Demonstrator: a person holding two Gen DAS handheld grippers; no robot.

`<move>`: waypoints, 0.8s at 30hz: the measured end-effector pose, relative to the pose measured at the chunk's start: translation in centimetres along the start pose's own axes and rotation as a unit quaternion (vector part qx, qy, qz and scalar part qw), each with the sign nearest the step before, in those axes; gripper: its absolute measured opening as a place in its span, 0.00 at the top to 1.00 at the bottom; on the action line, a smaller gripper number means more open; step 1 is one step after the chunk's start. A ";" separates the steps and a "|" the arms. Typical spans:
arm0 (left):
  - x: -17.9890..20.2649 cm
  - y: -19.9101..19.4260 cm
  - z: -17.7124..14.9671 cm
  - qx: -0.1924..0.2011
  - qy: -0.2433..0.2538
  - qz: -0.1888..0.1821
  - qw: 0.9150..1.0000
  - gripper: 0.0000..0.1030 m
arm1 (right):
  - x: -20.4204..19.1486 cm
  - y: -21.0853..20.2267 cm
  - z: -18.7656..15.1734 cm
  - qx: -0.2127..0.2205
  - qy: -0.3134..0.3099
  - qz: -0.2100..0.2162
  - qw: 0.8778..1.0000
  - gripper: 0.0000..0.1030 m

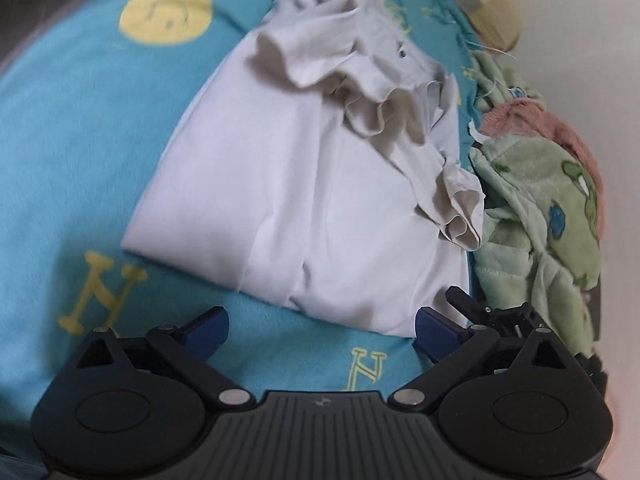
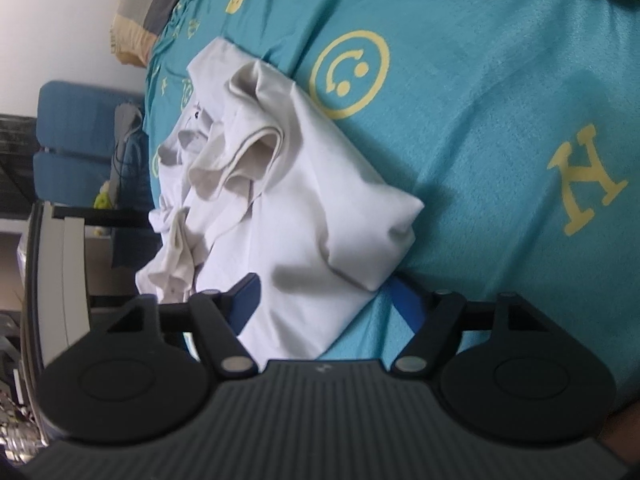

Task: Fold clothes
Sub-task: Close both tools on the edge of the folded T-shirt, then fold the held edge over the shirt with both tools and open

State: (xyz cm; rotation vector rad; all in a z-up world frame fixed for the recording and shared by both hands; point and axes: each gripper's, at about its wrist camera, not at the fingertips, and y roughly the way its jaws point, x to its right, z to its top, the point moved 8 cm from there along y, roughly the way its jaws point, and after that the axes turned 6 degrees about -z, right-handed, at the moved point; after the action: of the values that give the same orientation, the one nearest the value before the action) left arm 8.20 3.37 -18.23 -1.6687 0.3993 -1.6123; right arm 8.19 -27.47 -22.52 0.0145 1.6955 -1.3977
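A white shirt (image 1: 304,200) lies partly folded on the teal bedsheet (image 1: 80,140), its sleeves bunched on top at the far end. My left gripper (image 1: 322,330) is open and empty, just short of the shirt's near edge. In the right wrist view the same shirt (image 2: 304,216) lies between the jaws of my right gripper (image 2: 326,300), which is open, its fingers (image 2: 248,300) on either side of the shirt's near edge without closing on it. The other gripper shows at the right of the left wrist view (image 1: 496,312).
A green plush blanket with a pink one (image 1: 552,200) is heaped right of the shirt. A plaid pillow (image 2: 148,4) lies at the bed's head. A blue chair (image 2: 76,140) and furniture (image 2: 52,272) stand beside the bed. The teal sheet (image 2: 500,120) stretches to the right.
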 end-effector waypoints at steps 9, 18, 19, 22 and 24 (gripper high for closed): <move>-2.0 0.3 1.9 0.058 -0.088 -0.032 0.994 0.14 | -0.5 0.2 0.9 0.025 -0.009 0.001 1.000 0.83; -3.3 -0.9 2.9 0.120 -0.123 -0.028 0.985 0.51 | -2.3 -1.5 2.0 0.060 -0.029 0.049 0.997 0.88; -3.2 -1.1 3.0 0.129 -0.114 -0.025 0.985 0.53 | -2.4 -1.6 2.1 0.062 -0.032 0.051 0.996 0.88; -2.7 -1.7 3.2 0.150 -0.094 -0.024 0.984 0.61 | -2.9 -2.2 2.2 0.070 -0.039 0.060 0.995 0.88; -2.2 -2.4 3.5 0.165 -0.081 -0.029 0.982 0.70 | -3.3 -2.6 2.3 0.074 -0.043 0.068 0.994 0.88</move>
State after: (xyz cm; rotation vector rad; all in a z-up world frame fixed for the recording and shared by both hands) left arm 10.51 7.47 -17.77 -1.5522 -0.0020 -1.4769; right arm 10.17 -28.61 -18.29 0.1483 1.4903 -1.3979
